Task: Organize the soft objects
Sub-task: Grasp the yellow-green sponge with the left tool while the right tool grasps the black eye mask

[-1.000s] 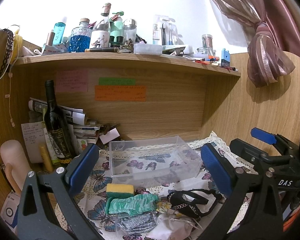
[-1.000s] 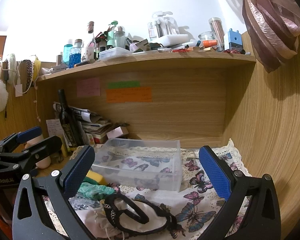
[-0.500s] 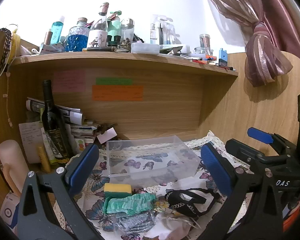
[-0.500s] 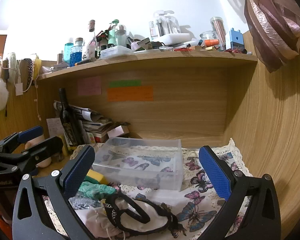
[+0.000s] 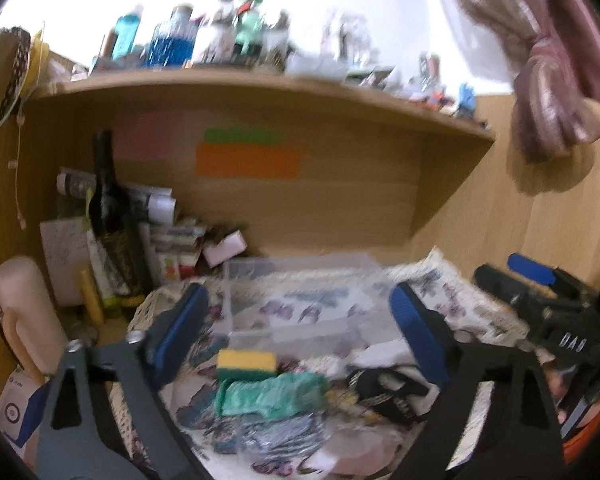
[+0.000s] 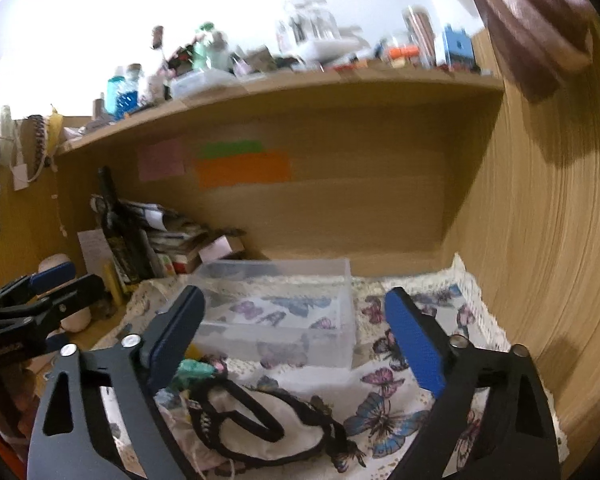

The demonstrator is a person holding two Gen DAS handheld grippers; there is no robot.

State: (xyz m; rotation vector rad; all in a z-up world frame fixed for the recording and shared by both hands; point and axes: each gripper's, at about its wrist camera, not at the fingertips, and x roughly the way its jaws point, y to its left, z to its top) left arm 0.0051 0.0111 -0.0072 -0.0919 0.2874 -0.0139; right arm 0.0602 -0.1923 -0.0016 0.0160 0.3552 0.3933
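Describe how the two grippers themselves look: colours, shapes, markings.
Both match: left gripper and right gripper have black angular frames with triangular cutouts, silver screws and long fingers faced with blue textured pads. White lettering marks each body, too blurred to read. No cables or sleeves visible.

A butterfly-print cloth [image 6: 396, 408] covers the wooden desk [image 5: 112, 330]. Ahead of the left claw [image 5: 300, 334] lies a clear bin [image 5: 300, 300]; between its fingers, a sponge [image 5: 246, 362], green cloth [image 5: 272, 394] and black strap [image 5: 388, 394].
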